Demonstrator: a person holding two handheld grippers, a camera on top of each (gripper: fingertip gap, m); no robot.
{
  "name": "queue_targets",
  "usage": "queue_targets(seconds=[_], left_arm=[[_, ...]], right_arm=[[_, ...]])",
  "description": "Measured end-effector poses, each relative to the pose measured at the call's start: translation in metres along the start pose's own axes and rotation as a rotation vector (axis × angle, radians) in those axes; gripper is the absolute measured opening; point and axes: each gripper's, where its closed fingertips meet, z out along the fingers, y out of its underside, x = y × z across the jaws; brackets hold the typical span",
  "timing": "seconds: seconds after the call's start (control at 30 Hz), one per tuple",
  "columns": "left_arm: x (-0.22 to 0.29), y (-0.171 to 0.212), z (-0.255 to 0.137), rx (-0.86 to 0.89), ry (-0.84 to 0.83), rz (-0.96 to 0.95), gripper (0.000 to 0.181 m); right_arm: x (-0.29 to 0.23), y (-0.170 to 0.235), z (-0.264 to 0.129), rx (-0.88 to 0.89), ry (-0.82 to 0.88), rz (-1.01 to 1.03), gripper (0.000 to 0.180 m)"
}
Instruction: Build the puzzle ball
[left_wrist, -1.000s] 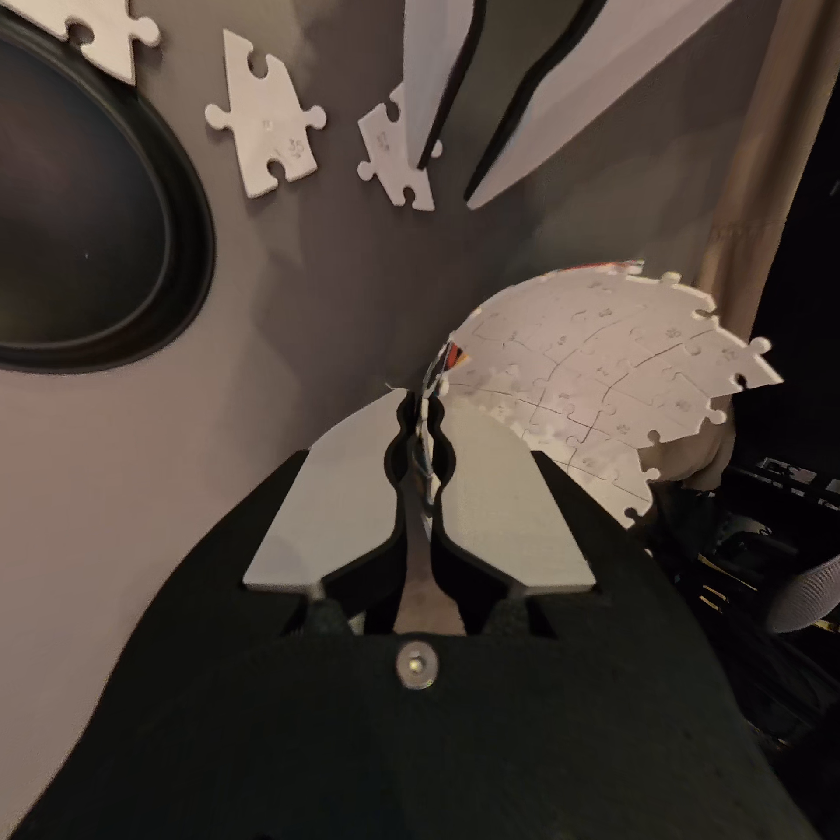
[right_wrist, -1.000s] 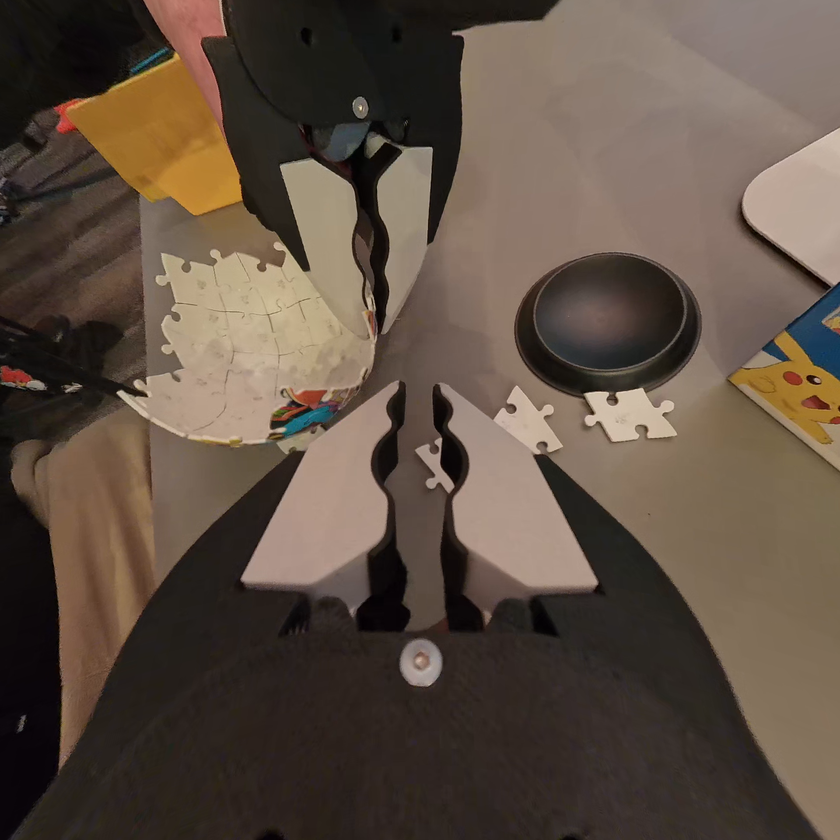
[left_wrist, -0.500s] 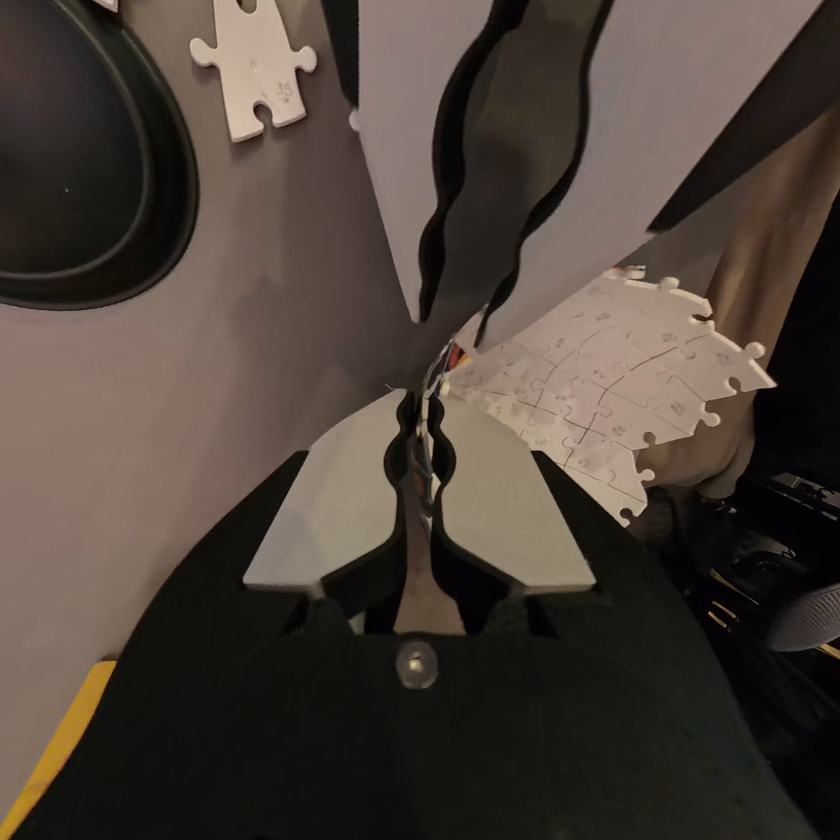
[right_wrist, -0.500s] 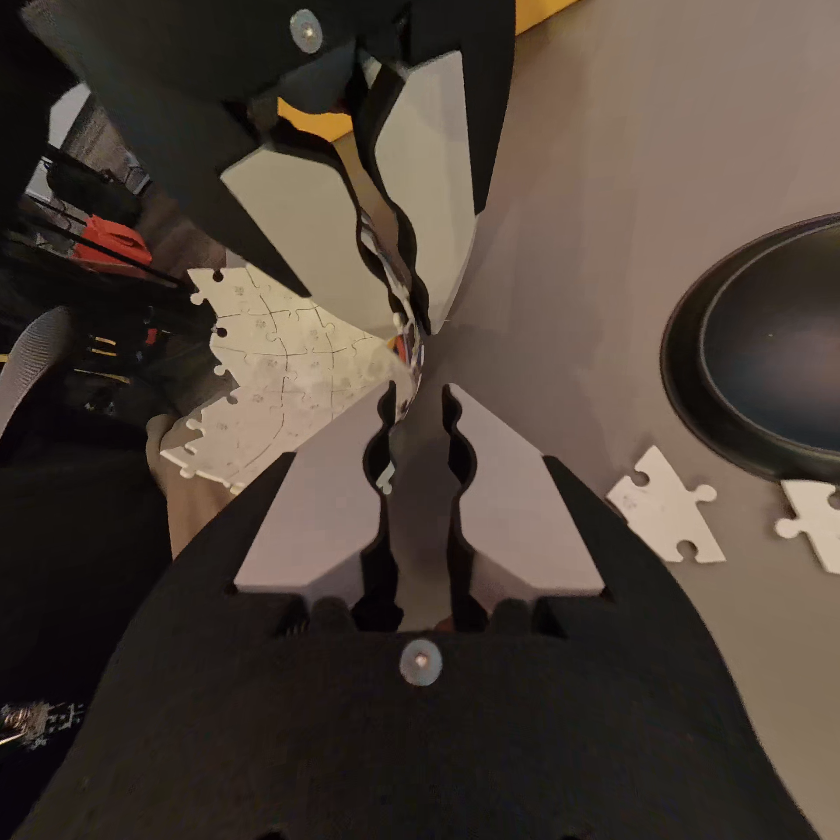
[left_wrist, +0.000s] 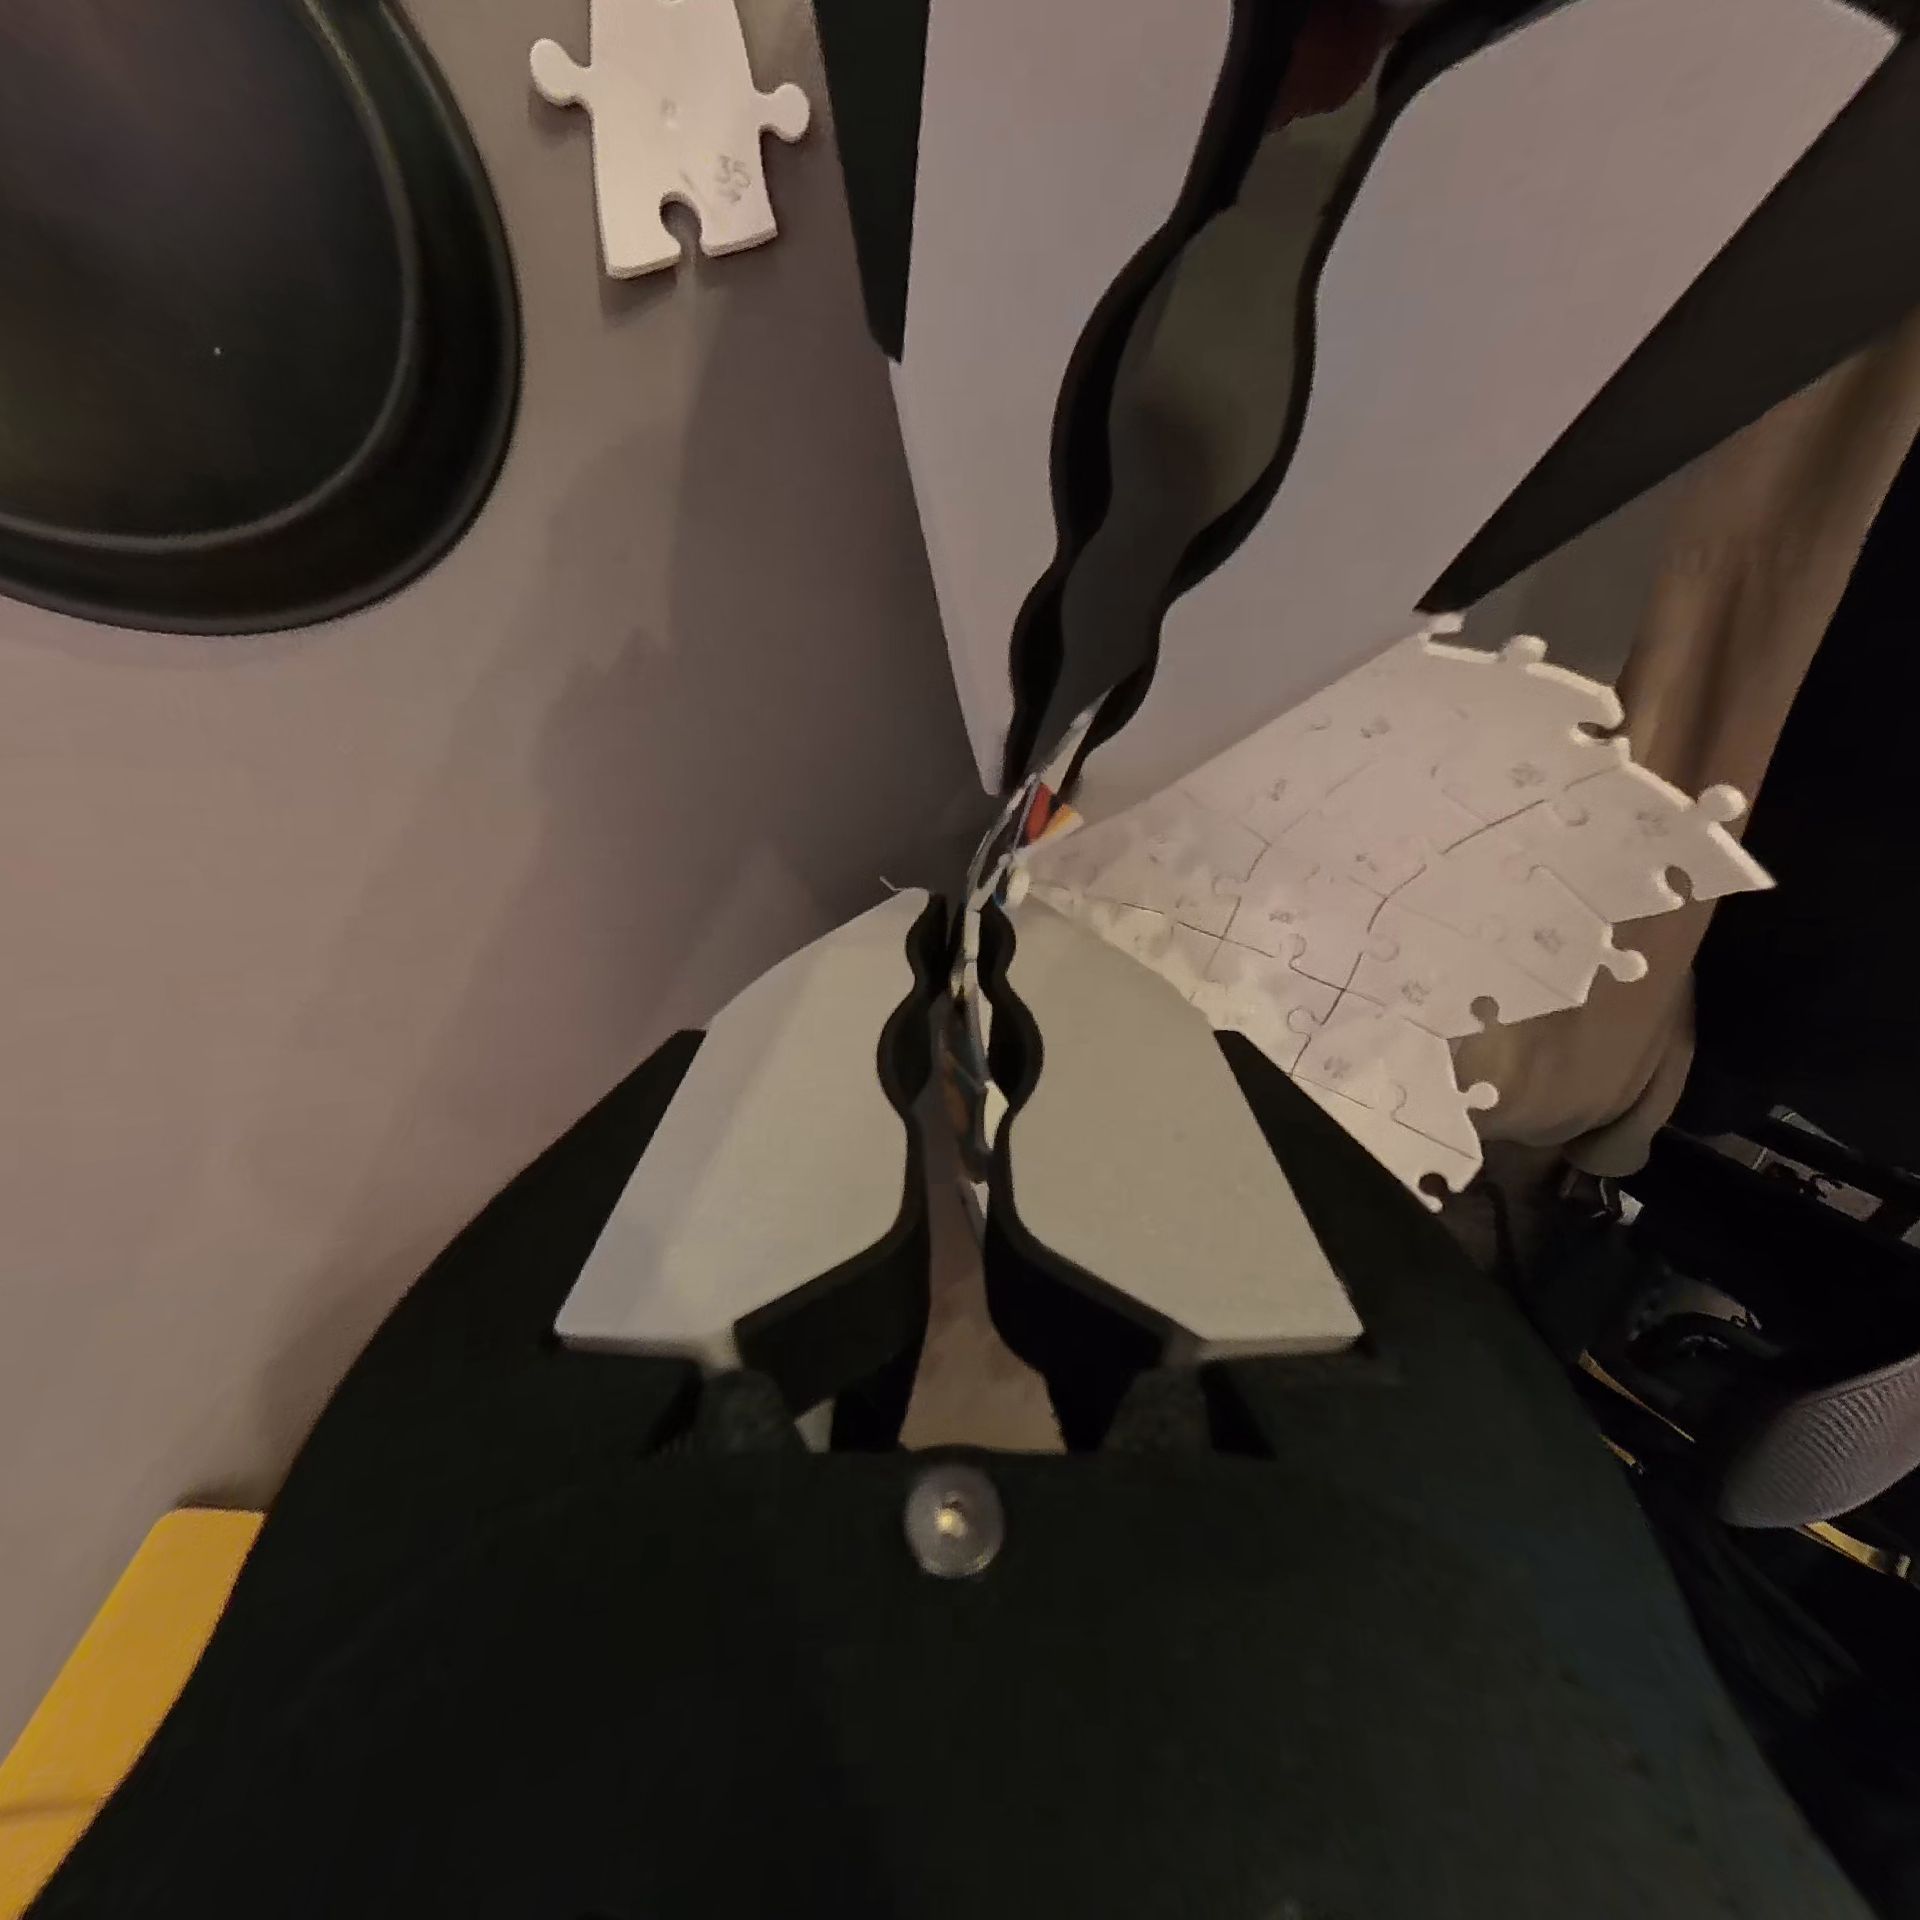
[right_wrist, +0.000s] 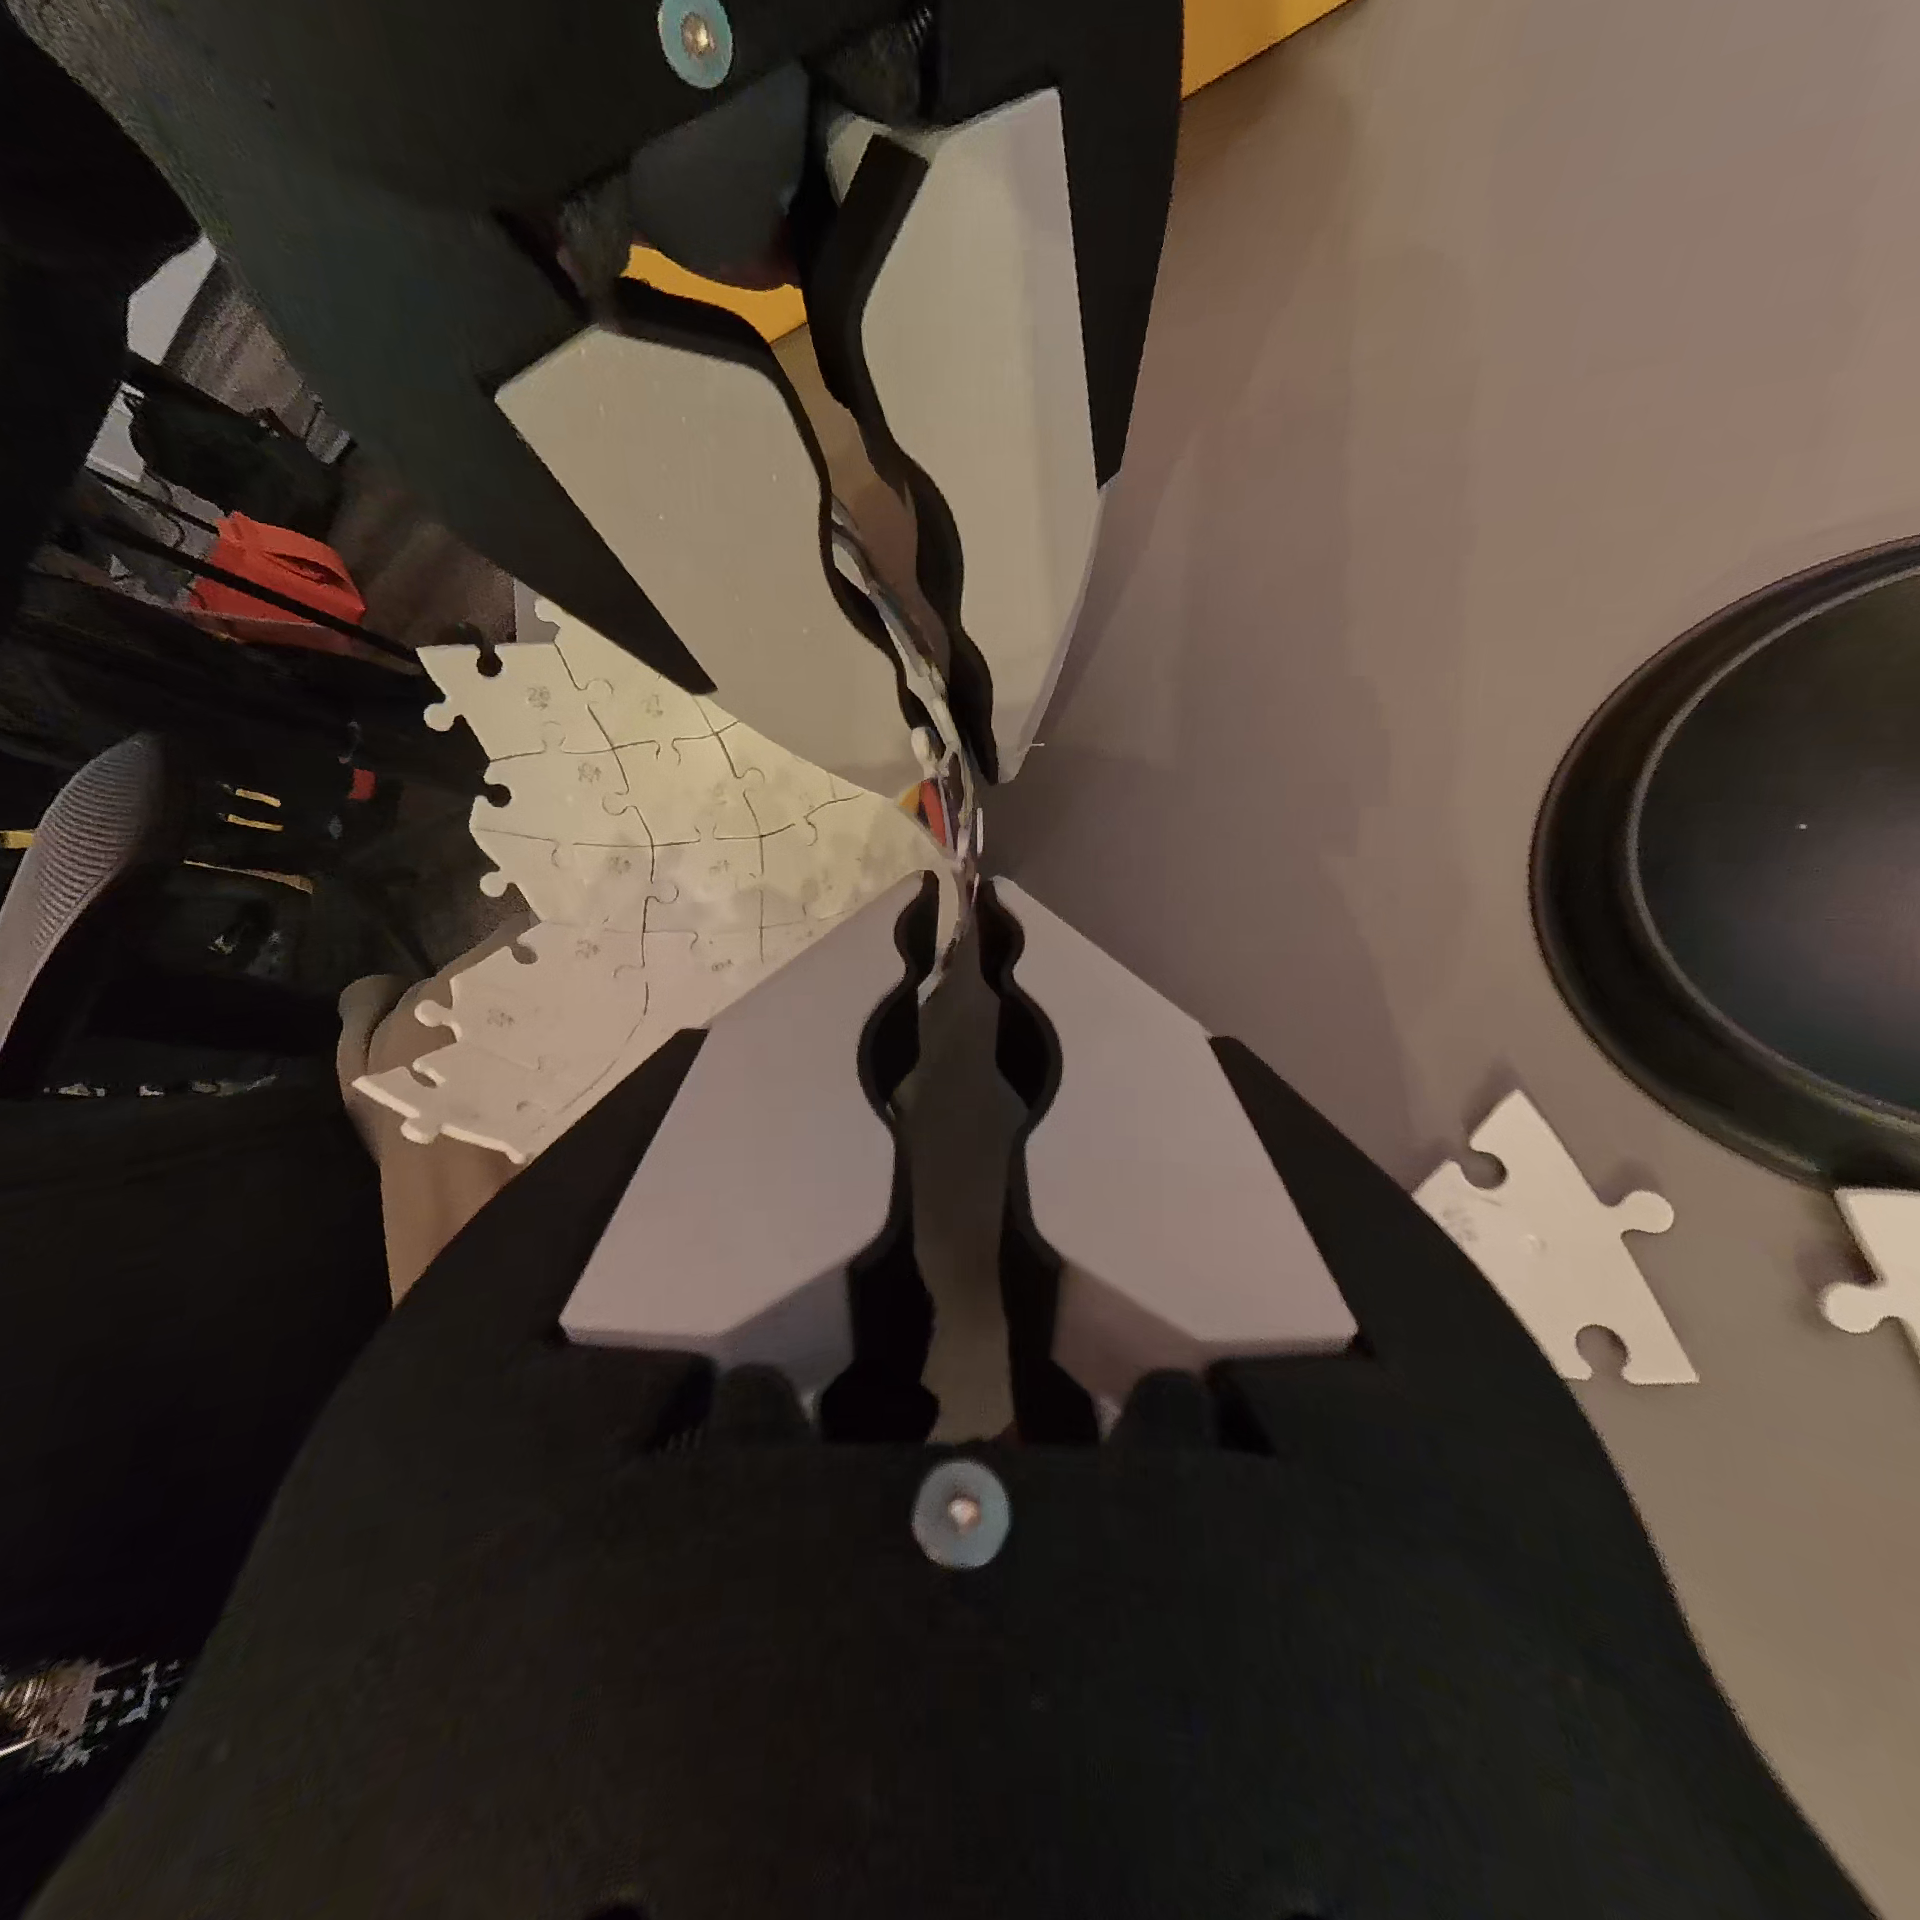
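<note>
The partly built puzzle ball (left_wrist: 1403, 914) is a curved white shell with a coloured outer side. It hangs past the table edge and also shows in the right wrist view (right_wrist: 644, 831). My left gripper (left_wrist: 961, 904) is shut on its rim. My right gripper (right_wrist: 956, 888) faces it tip to tip and is closed on the same rim just beyond. Each gripper also shows in the other's view, the right (left_wrist: 1049, 758) and the left (right_wrist: 956, 769). A loose white piece (left_wrist: 675, 135) lies on the grey table (left_wrist: 416, 935).
A black bowl (right_wrist: 1766, 883) sits on the table, with two loose pieces (right_wrist: 1558, 1257) (right_wrist: 1881, 1268) beside it. A yellow object (left_wrist: 104, 1662) lies at the table's near corner. Beyond the table edge are beige cloth (left_wrist: 1714, 727) and a grey mesh chair (left_wrist: 1818, 1455). Both grippers' tips are close together, under 4 cm apart.
My right gripper has moved from above the loose pieces to the shell's rim and closed on it, tip to tip with the left. The left gripper has kept its hold.
</note>
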Motion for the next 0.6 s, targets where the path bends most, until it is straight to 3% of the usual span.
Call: queue_targets(seconds=[0.37, 0.6], left_arm=[[0.0017, 0.0003, -0.0003, 0.034, 0.029, -0.02, 0.007], [0.0043, -0.0003, -0.0058, 0.069, 0.062, -0.012, 0.021]], right_arm=[[-0.0004, 0.0, 0.0015, 0.029, -0.008, -0.02, 0.003], [-0.0004, 0.003, 0.0009, 0.029, -0.01, -0.043, 0.002]])
